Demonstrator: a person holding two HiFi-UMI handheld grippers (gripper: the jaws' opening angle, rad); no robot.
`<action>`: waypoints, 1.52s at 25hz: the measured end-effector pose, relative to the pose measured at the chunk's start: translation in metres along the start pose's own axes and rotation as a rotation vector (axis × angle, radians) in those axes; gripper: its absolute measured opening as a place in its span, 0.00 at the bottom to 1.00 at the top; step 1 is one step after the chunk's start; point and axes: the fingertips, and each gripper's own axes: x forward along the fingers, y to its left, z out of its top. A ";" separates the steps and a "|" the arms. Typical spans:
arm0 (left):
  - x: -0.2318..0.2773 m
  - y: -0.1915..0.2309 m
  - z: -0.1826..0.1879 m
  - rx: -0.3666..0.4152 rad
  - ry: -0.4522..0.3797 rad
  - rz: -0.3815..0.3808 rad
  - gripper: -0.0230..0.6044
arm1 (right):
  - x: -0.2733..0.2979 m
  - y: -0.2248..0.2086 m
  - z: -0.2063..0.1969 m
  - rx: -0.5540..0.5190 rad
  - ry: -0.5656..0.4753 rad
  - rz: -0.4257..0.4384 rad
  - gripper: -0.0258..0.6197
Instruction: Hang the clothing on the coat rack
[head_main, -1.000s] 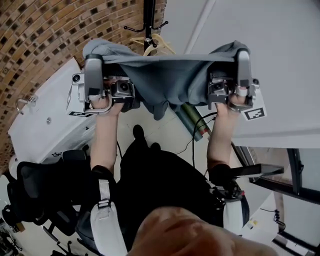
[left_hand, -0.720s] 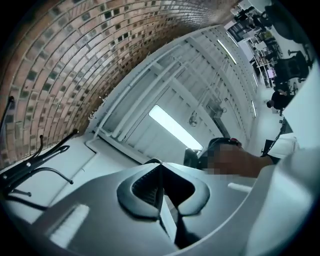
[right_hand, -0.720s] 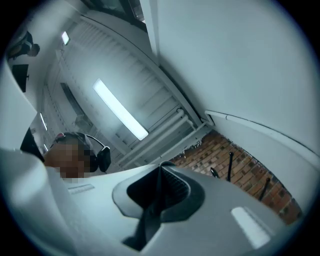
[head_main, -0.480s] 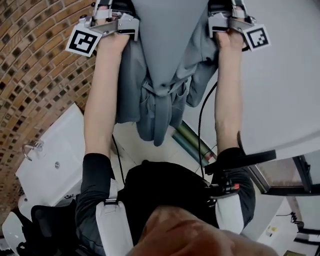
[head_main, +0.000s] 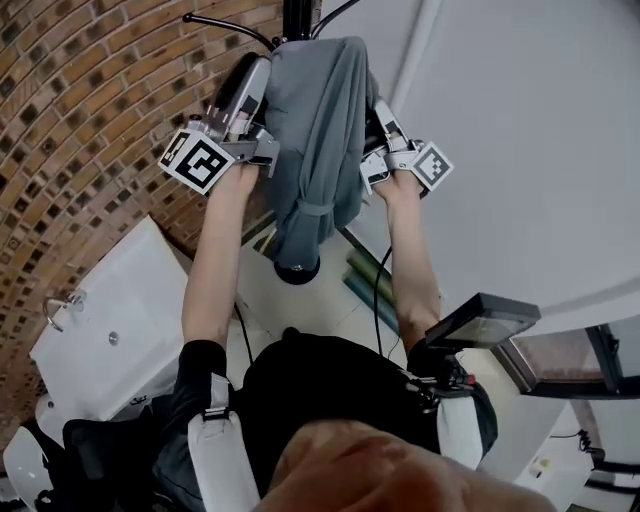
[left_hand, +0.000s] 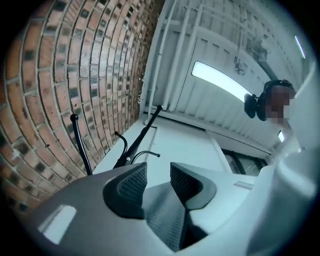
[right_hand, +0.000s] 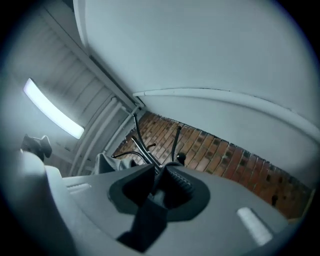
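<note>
Grey clothing (head_main: 318, 130) at coat rack (head_main: 297, 15) top; left gripper (left_hand: 158, 182), right gripper (right_hand: 160, 186) opening, fabric between jaws. Withdraw slowly, without snagging.

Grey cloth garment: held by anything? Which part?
Neither grips it: the grey cloth garment drapes over the black coat rack. Left gripper and right gripper jaws are opening, fabric folds loose between them.
</note>
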 end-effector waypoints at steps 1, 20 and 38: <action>-0.009 -0.010 0.001 0.029 -0.013 -0.011 0.24 | -0.014 0.004 -0.004 0.031 -0.020 0.024 0.19; -0.285 -0.194 -0.130 0.114 0.287 0.289 0.24 | -0.246 0.116 -0.118 -0.261 0.292 -0.019 0.24; -0.295 -0.322 -0.072 0.389 0.339 -0.063 0.22 | -0.268 0.287 -0.229 -0.610 0.428 0.166 0.04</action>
